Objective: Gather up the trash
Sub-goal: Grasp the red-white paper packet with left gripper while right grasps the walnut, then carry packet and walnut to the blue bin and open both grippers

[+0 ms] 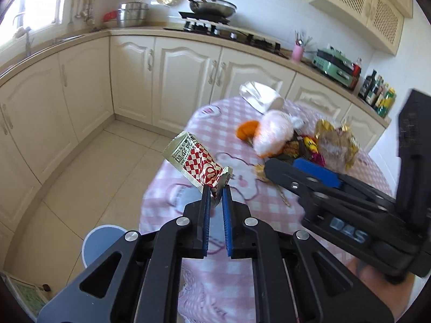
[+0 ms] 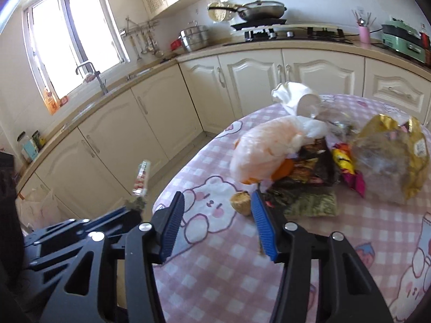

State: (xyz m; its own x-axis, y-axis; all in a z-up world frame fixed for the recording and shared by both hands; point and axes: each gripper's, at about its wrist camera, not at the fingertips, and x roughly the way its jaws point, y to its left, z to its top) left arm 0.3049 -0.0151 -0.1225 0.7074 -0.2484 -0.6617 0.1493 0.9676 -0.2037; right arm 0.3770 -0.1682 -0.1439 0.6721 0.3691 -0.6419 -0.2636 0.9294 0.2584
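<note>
The trash pile (image 2: 317,167) lies on the pink checked tablecloth (image 2: 336,242), just ahead of the right gripper (image 2: 218,215), which is nearer, angled downward, jaws apart and empty. A small crumpled wrapper (image 2: 240,202) sits directly ahead, just inside its right pad. The left gripper (image 1: 216,192) pinches a red-checked snack wrapper (image 1: 196,161), its long axis slanting up-left over the table edge.

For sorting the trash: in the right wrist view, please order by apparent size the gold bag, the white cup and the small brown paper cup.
1. gold bag
2. white cup
3. small brown paper cup, though nearest the camera
</note>
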